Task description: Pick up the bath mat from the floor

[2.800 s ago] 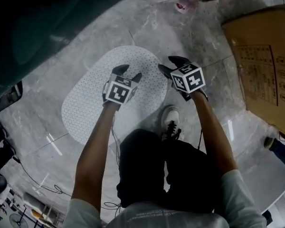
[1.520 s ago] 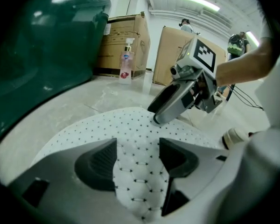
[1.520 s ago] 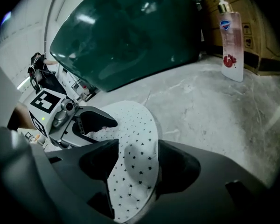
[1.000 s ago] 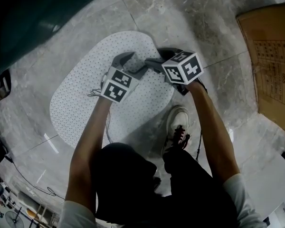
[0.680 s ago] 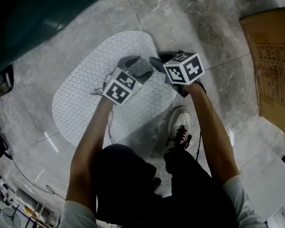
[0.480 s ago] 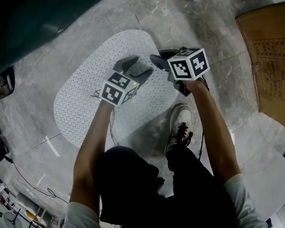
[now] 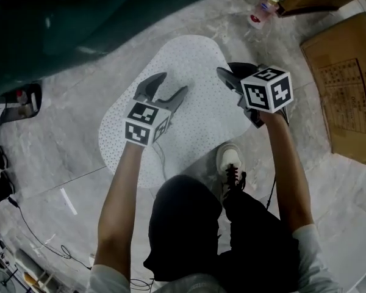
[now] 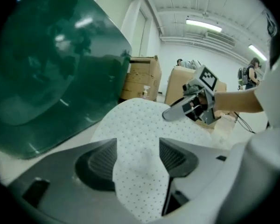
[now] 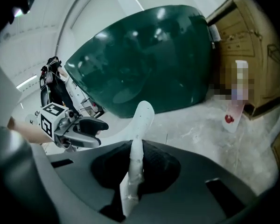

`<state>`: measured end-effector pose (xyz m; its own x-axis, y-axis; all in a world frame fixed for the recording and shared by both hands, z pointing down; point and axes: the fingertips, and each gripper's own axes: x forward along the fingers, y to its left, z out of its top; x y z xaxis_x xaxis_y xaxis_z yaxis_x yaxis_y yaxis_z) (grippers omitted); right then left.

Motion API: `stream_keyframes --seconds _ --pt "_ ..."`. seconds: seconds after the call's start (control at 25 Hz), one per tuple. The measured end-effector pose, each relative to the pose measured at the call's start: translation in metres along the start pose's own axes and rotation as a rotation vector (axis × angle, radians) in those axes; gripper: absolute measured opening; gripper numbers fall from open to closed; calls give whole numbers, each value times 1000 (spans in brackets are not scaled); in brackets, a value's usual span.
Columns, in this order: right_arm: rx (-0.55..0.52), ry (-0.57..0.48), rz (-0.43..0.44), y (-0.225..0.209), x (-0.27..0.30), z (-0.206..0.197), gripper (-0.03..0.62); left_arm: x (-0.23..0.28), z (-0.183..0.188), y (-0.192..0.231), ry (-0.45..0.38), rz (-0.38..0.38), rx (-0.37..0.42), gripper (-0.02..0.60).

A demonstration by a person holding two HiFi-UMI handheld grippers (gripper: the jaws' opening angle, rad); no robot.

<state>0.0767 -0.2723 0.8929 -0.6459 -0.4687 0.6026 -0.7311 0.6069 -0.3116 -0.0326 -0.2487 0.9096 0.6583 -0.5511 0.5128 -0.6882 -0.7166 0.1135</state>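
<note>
The white dotted bath mat (image 7: 198, 66) hangs between my two grippers over the grey marble floor (image 7: 61, 145); I can't tell whether its near end, by the white shoe (image 7: 230, 160), touches the floor. My right gripper (image 9: 133, 169) is clamped tight on the mat's thin edge. My left gripper (image 8: 137, 155) has its jaws wider, pinching a bunched fold of the mat. A dark green tub (image 7: 79, 17) stands just beyond, and a cardboard box (image 7: 344, 96) lies off to the right.
</note>
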Motion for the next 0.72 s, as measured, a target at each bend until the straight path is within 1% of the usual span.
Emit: stream_keyframes --seconds 0.16,0.32,0.44,0.56,0.72 --pt "-88 -36 -13 13 -30 47 49 -23 31 22 -59 82 -27 278" --pt "-133 -88 -2 26 -62 92 49 -41 61 31 -79 130 -14 278" --pt "-171 -102 25 41 -80 122 49 -55 83 42 -92 174 -54 278" --pt "-159 -91 40 52 -99 140 48 -70 104 37 -70 184 -98 278" --pt "-90 -72 56 66 -138 160 46 -96 133 12 4 163 -137 276"
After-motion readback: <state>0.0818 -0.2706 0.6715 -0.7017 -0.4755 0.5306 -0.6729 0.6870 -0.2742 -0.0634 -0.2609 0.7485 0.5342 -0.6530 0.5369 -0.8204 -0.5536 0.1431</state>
